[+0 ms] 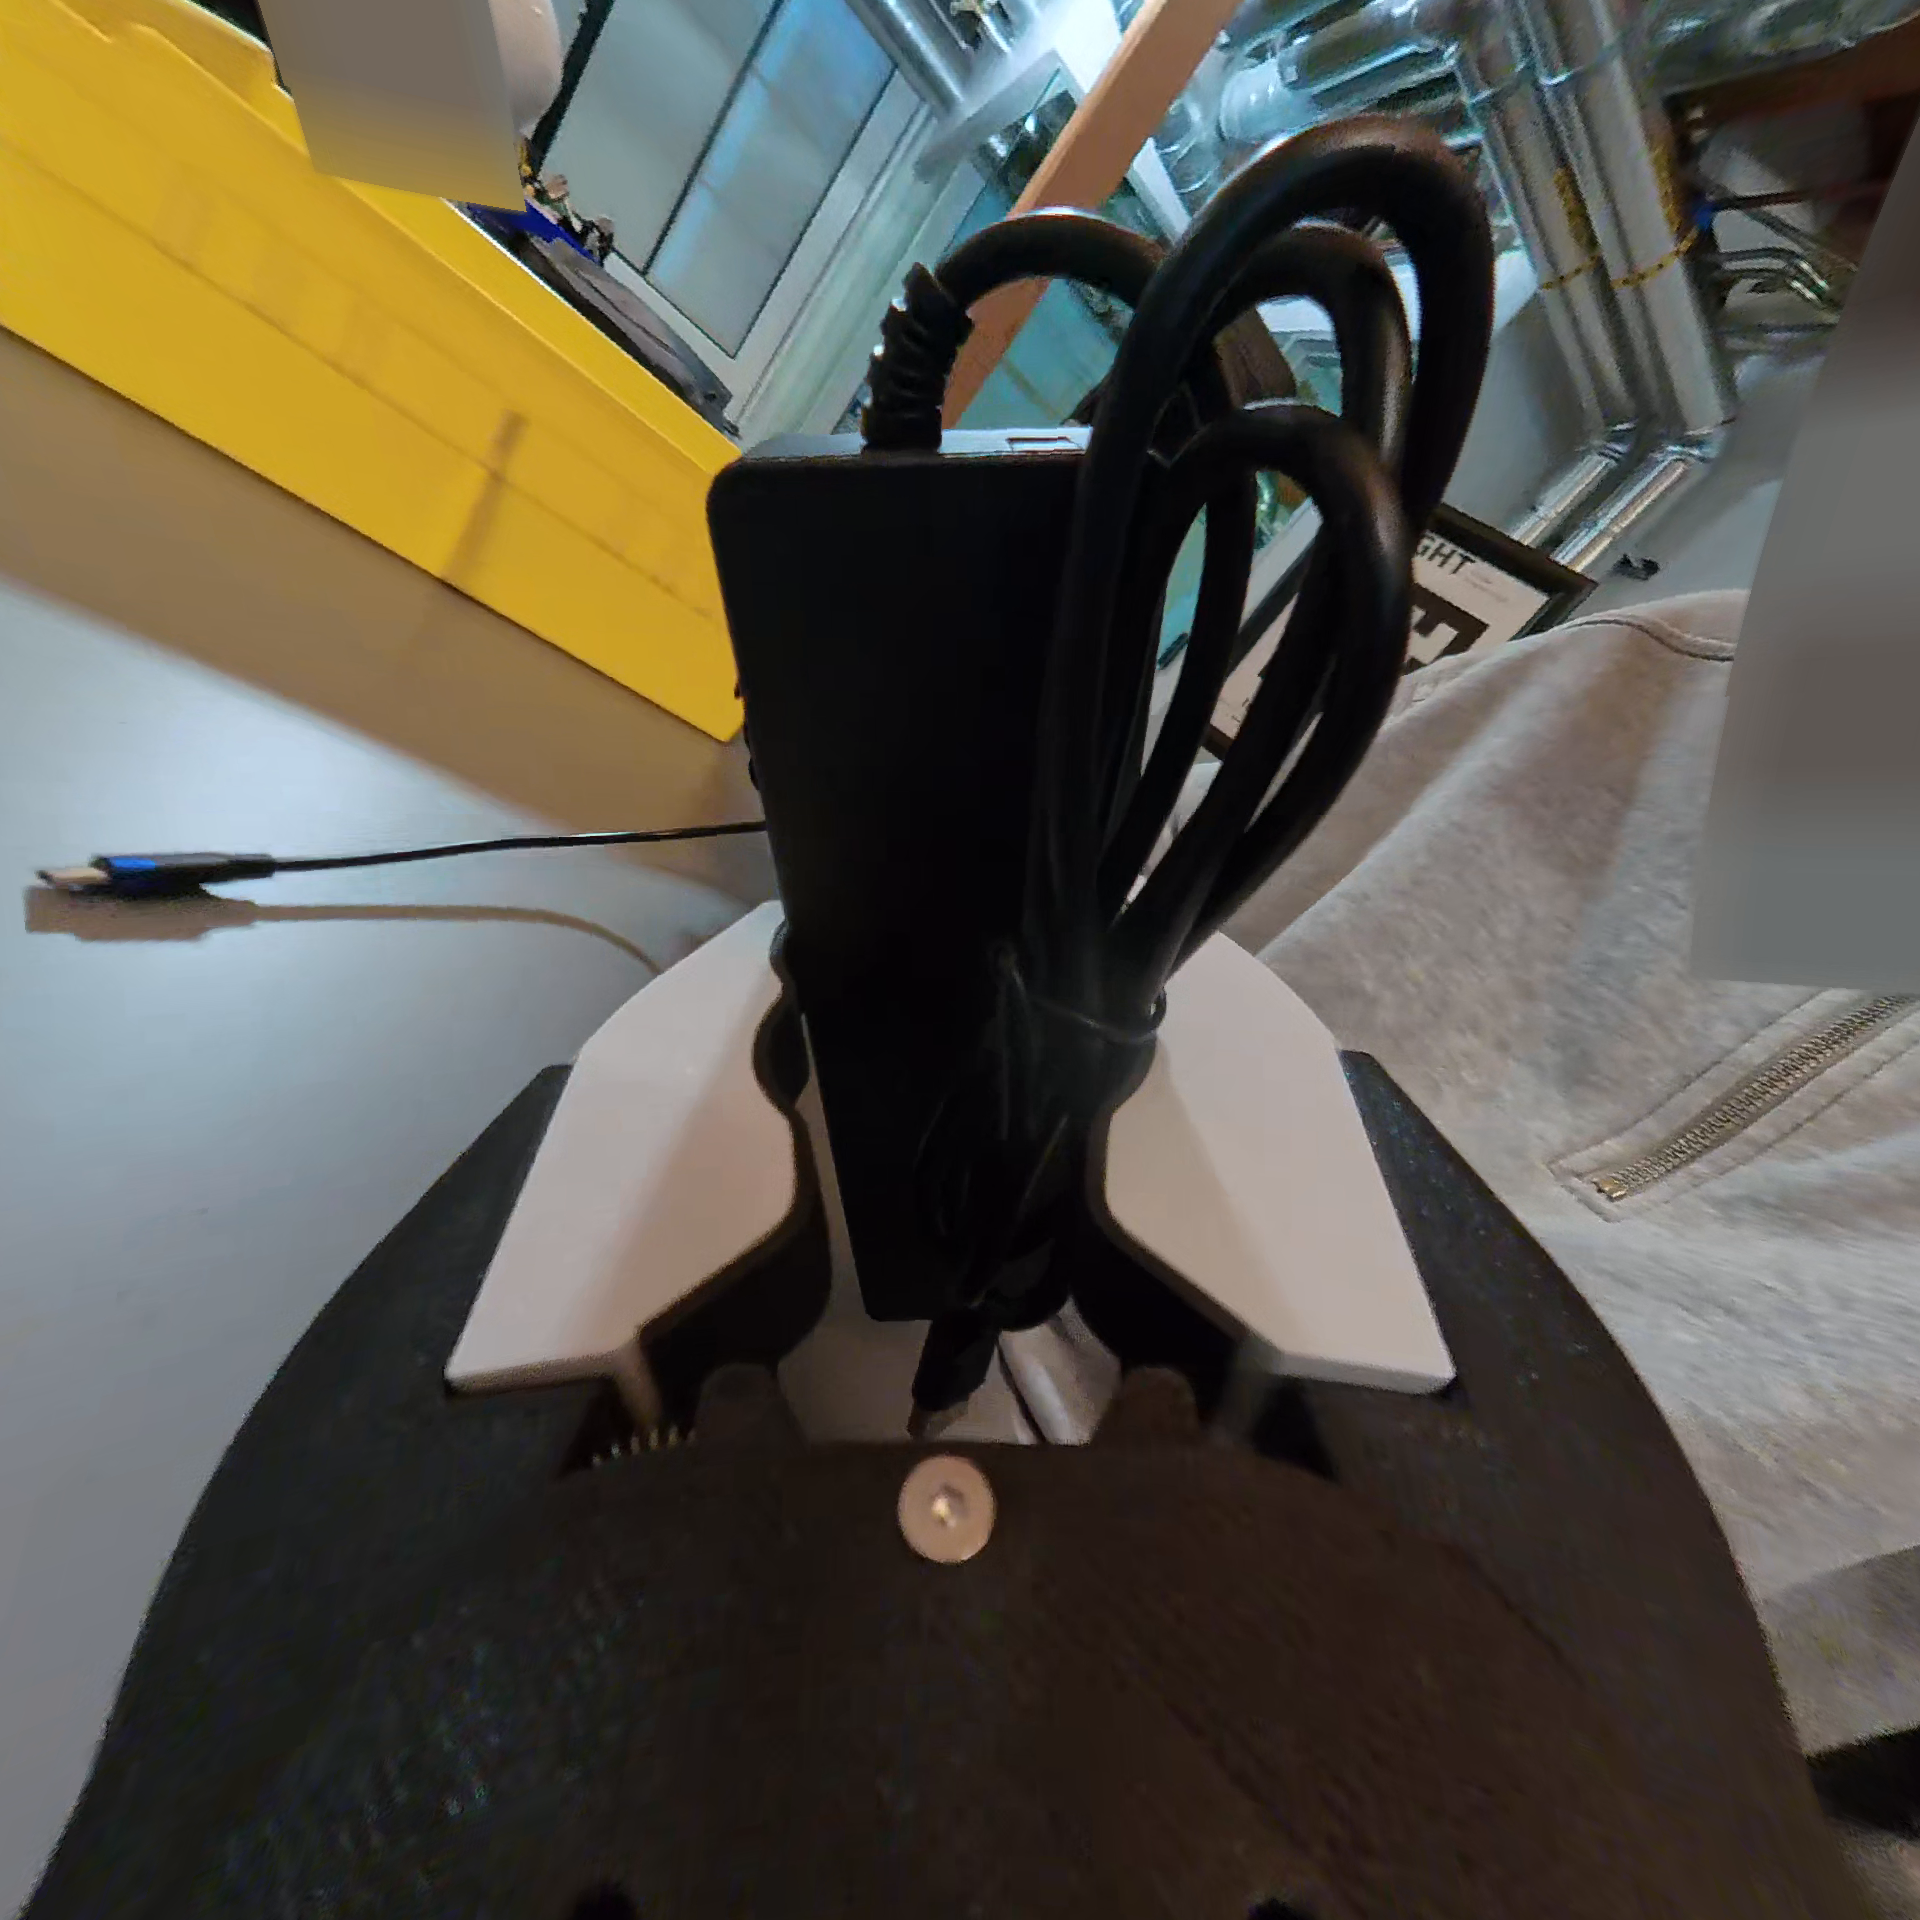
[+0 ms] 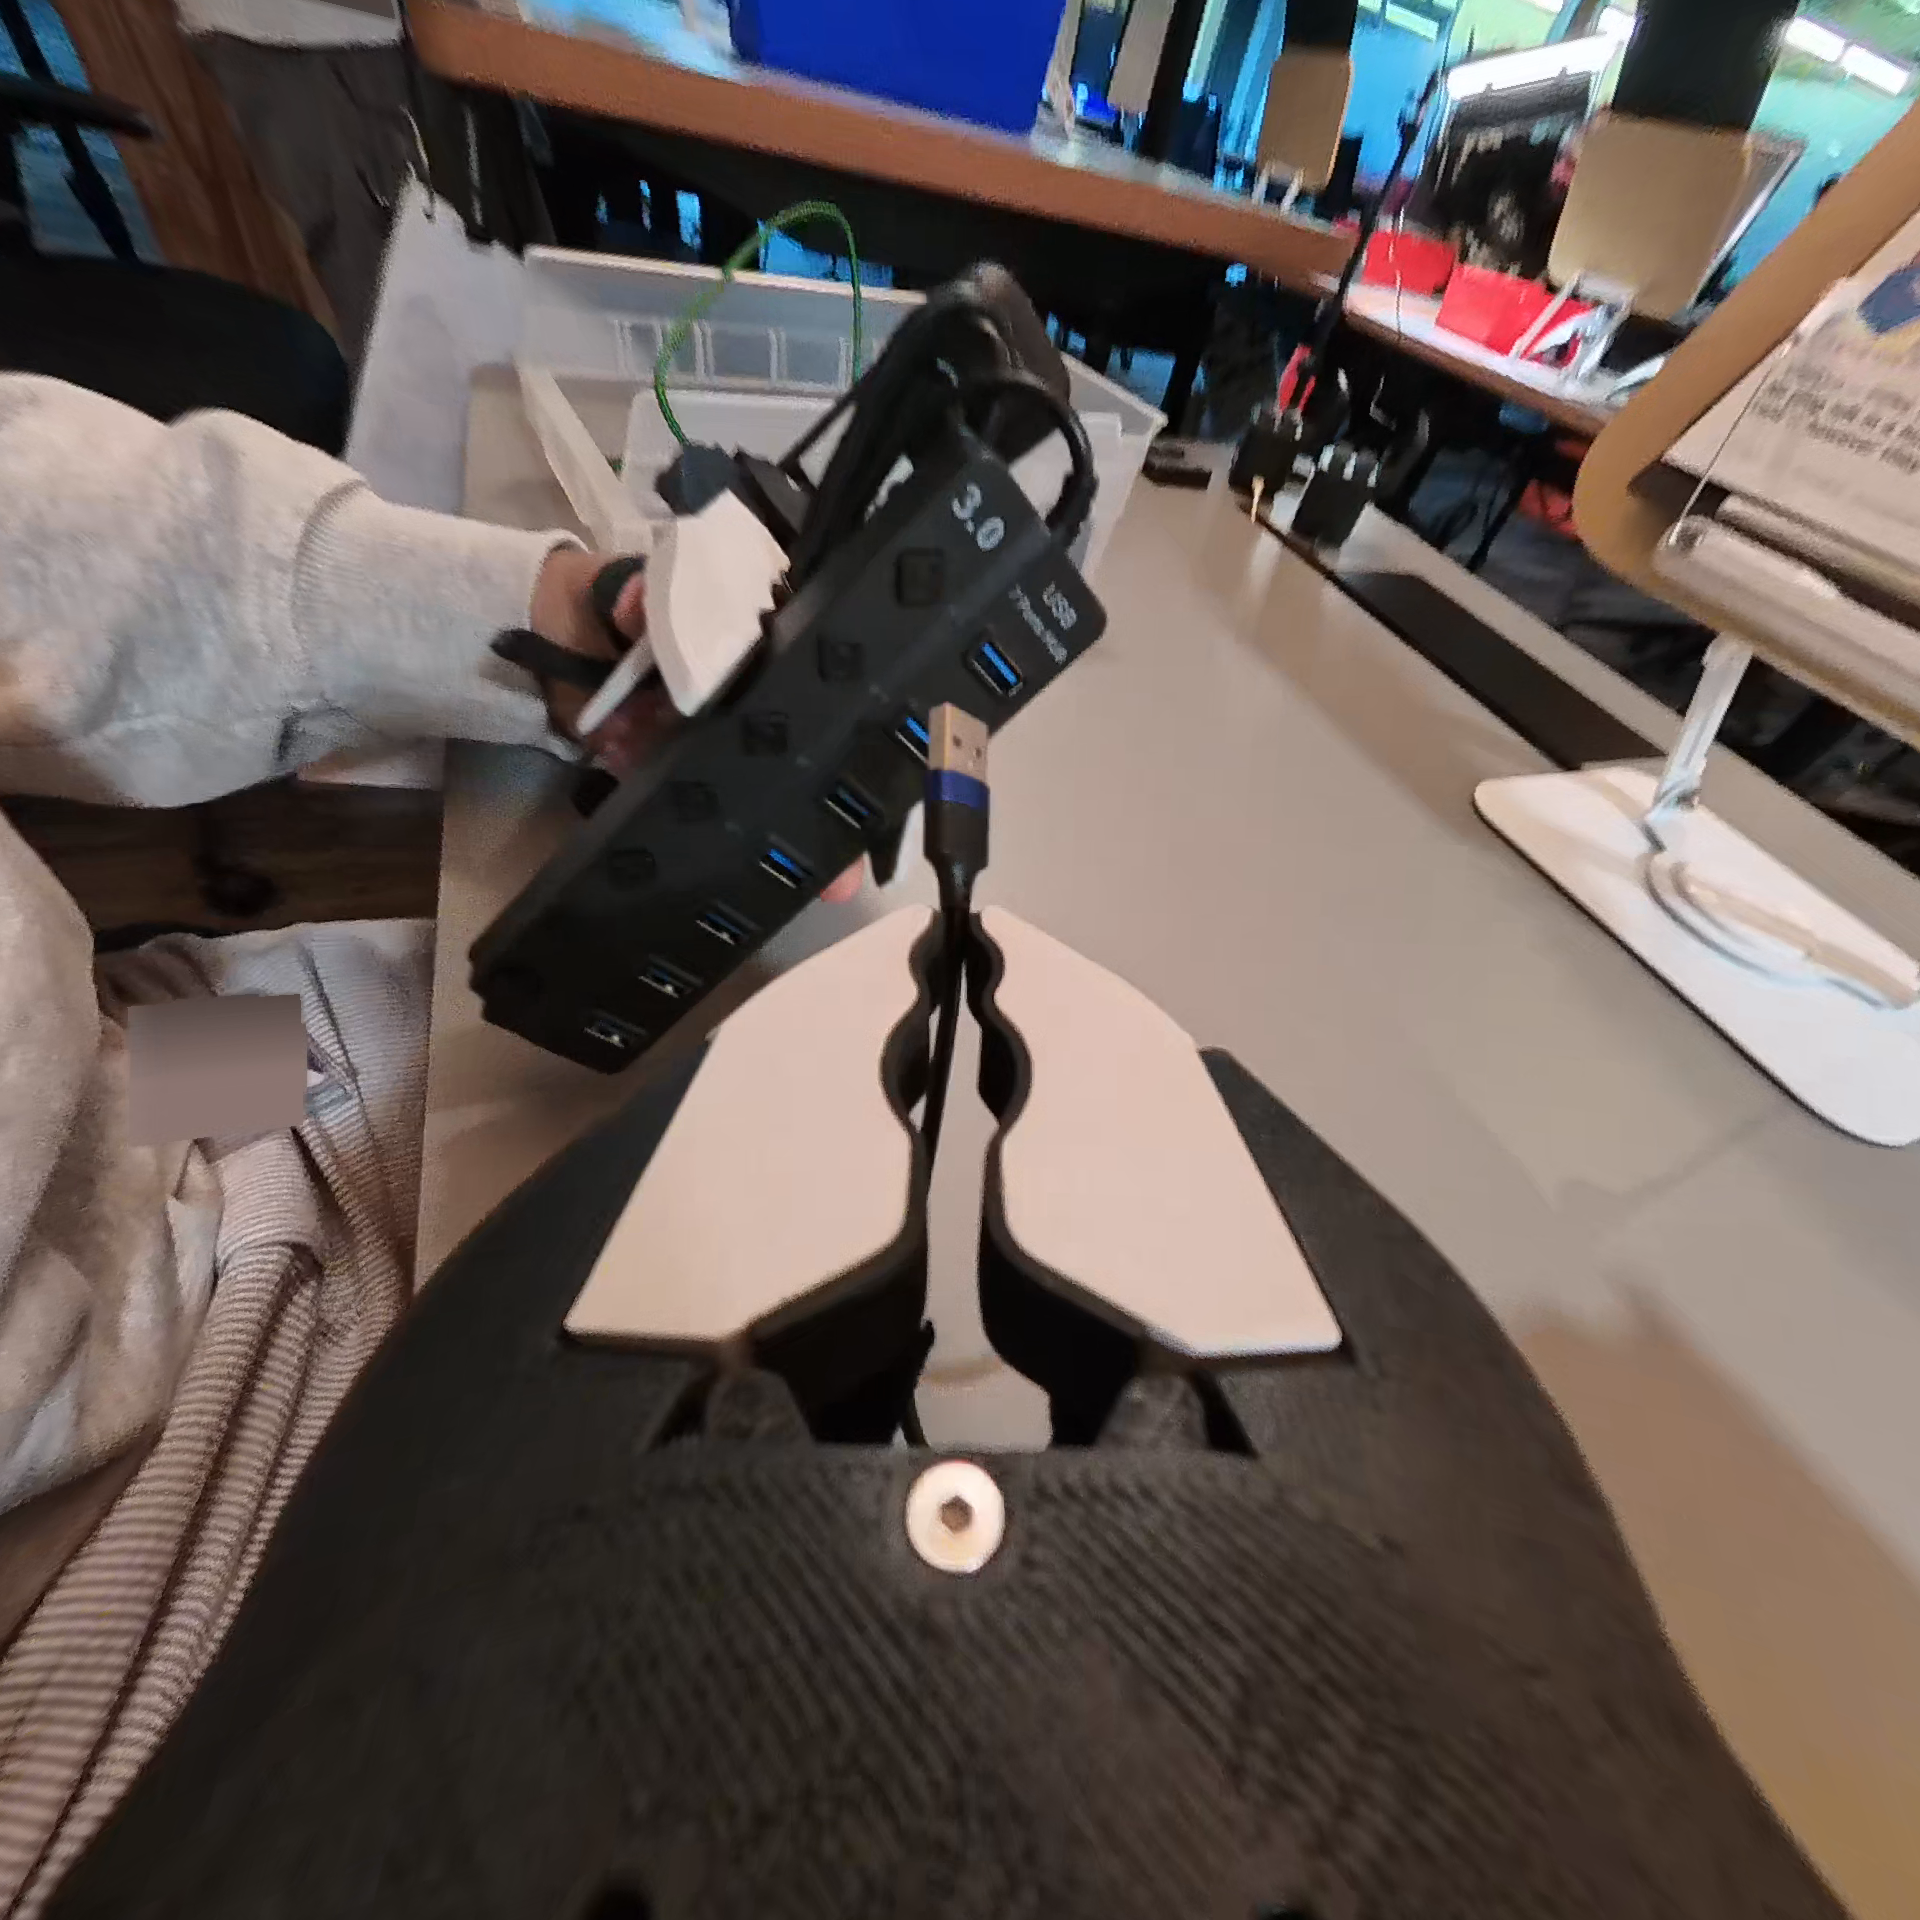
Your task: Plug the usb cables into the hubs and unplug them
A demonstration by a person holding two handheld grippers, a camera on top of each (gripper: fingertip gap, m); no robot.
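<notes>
My left gripper (image 1: 966, 971) is shut on a black USB hub (image 1: 904, 727) and holds it upright above the table, with the hub's own black cable (image 1: 1257, 582) bundled against it. In the right wrist view the hub (image 2: 727, 821) hangs tilted, showing a row of several blue ports, with the left gripper's white finger (image 2: 717, 603) clamped on it. My right gripper (image 2: 951, 920) is shut on a thin black USB cable (image 2: 940, 1049). Its blue-banded plug (image 2: 956, 764) sticks up just right of the port row, close to a port but not in one. Another blue-banded plug (image 1: 145, 873) lies on the table.
A yellow bin (image 1: 364, 343) stands at the far left of the grey table (image 1: 208, 1143). A white monitor stand base (image 2: 1704, 966) sits at right, a white crate (image 2: 748, 332) behind the hub. The person's grey sleeve (image 2: 208, 592) and jacket (image 1: 1558, 935) are close by.
</notes>
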